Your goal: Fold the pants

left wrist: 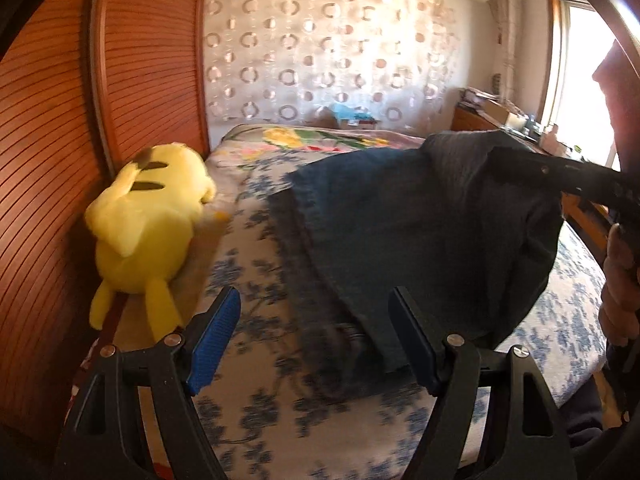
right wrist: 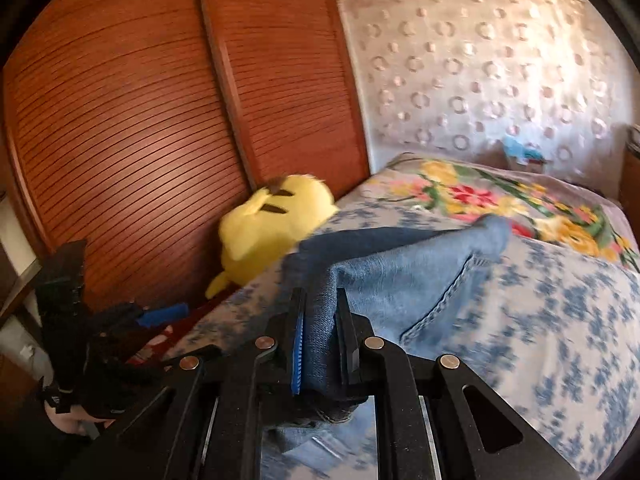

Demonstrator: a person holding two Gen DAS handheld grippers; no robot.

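The right tongs (right wrist: 320,340) are clamping a bunched edge of the blue jeans (right wrist: 400,276) and holding it above the bed (right wrist: 560,340), while the rest of the denim is trailing down onto the floral bedspread. The left tongs (left wrist: 316,336) are standing apart and empty just beside the hanging cloth. With only one corner gripped, the fabric is likely sagging unevenly, so the fold could land crooked, slip free, or brush the yellow plush toy (left wrist: 148,216) lying nearby.
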